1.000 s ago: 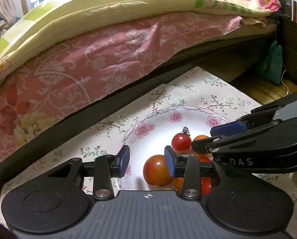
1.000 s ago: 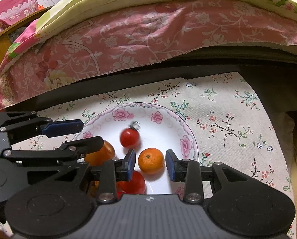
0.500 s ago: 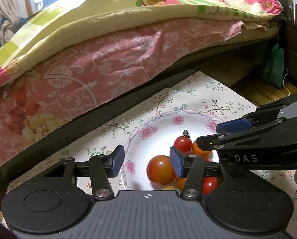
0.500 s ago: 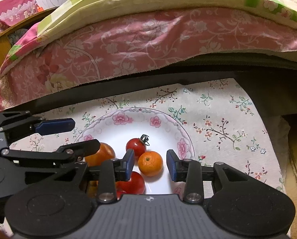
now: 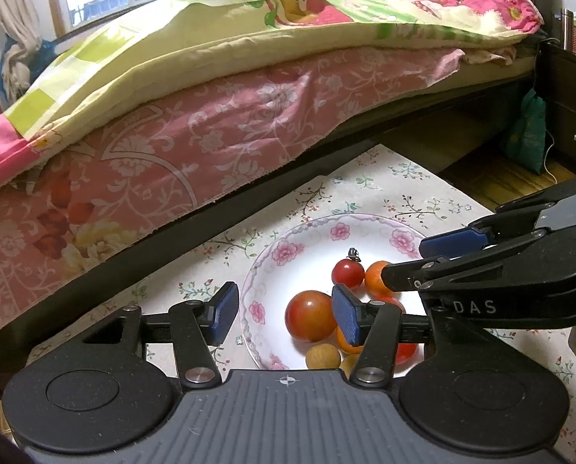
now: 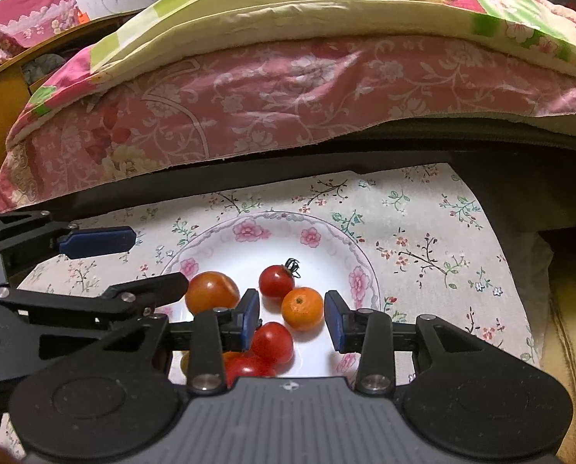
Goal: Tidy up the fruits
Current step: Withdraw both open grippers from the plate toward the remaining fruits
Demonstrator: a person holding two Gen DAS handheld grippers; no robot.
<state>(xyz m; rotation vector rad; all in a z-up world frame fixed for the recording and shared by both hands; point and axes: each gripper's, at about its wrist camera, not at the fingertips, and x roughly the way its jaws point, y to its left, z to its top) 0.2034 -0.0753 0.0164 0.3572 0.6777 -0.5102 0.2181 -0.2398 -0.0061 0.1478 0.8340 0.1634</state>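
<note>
A white plate with pink flowers [image 5: 288, 249] [image 6: 326, 239] lies on a floral cloth and holds several fruits. A large orange-red tomato [image 5: 310, 314] [image 6: 210, 292], a small cherry tomato with a stem [image 5: 347, 272] [image 6: 275, 282], a small orange [image 6: 302, 308] [image 5: 376, 272], more red tomatoes [image 6: 272, 342] and a tan round fruit [image 5: 322, 355] lie in it. My left gripper [image 5: 284, 313] is open and empty above the plate's left rim. My right gripper [image 6: 291, 320] is open and empty above the orange and tomatoes; it also shows in the left wrist view [image 5: 434, 259].
A bed with a pink floral sheet [image 5: 210, 135] [image 6: 288, 89] and a yellow-green quilt rises just behind the cloth. A dark cabinet [image 5: 570, 104] and a green bag [image 5: 527, 131] stand at the right. Wooden floor [image 5: 500, 178] lies beyond the cloth's right edge.
Both grippers have lifted up and back from the plate, staying open. The cherry tomato rolled a little and has come to rest beside the orange.
</note>
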